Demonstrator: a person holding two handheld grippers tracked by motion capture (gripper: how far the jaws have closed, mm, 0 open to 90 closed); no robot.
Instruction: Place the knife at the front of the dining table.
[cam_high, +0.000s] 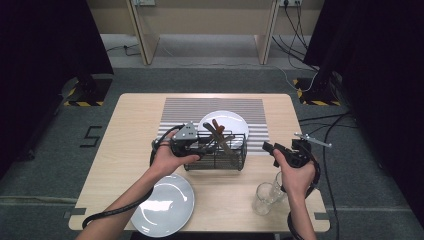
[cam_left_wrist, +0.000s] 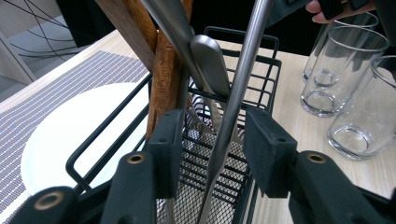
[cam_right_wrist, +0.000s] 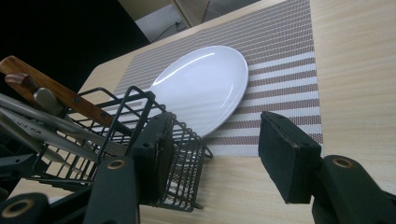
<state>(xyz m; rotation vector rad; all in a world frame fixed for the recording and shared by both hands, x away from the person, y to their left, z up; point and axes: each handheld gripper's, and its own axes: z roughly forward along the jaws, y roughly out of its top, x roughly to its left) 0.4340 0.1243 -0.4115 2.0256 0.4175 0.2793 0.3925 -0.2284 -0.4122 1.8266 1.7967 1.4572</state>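
A black wire cutlery basket (cam_high: 235, 162) stands mid-table with wooden-handled (cam_high: 218, 131) and metal utensils leaning in it. My left gripper (cam_high: 200, 150) reaches into the basket from its left side. In the left gripper view its jaws (cam_left_wrist: 214, 126) stand on either side of a slim metal utensil handle (cam_left_wrist: 238, 84), and neither pad presses on it. Wooden handles (cam_left_wrist: 163, 74) rise just behind the left pad. My right gripper (cam_high: 267, 147) hovers to the right of the basket, open (cam_right_wrist: 215, 144) and with nothing between its pads, facing the basket's corner (cam_right_wrist: 135, 95).
A white plate (cam_high: 230, 120) lies on the striped placemat (cam_high: 180, 107) behind the basket. Another white plate (cam_high: 167, 202) sits at the front edge. Clear glasses (cam_high: 262, 197) stand at the front right, close under my right hand, also the glasses (cam_left_wrist: 364, 112).
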